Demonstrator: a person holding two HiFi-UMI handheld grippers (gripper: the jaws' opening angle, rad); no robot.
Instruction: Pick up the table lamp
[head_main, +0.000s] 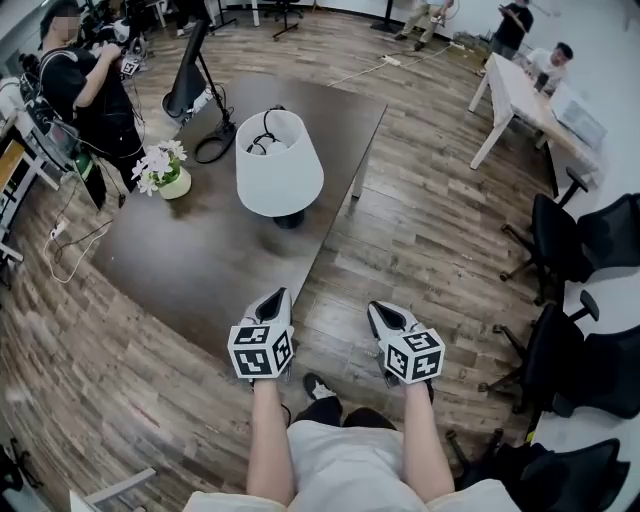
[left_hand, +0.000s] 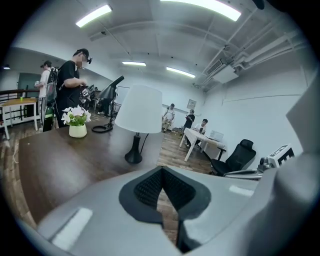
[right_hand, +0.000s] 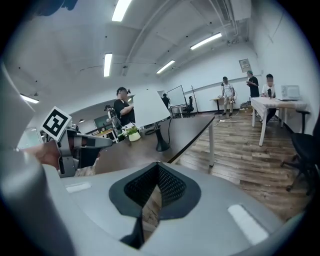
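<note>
The table lamp has a white cone shade (head_main: 279, 165) on a black stem and round base (head_main: 289, 219). It stands upright on the dark brown table (head_main: 200, 260), its cord running back over the top. My left gripper (head_main: 274, 299) hovers at the table's near edge, shut and holding nothing, well short of the lamp. My right gripper (head_main: 384, 313) is beside it over the wooden floor, also shut and holding nothing. The left gripper view shows the lamp (left_hand: 139, 110) ahead beyond its gripper (left_hand: 161, 170). In the right gripper view the lamp (right_hand: 161, 145) stands far off to the left beyond its gripper (right_hand: 158, 165).
A small white pot of flowers (head_main: 165, 172) stands left of the lamp. A black desk lamp (head_main: 190, 75) with a coiled cable is at the table's far end. A person (head_main: 90, 90) stands at the far left. Black office chairs (head_main: 575, 240) line the right; a white table (head_main: 520, 85) is far right.
</note>
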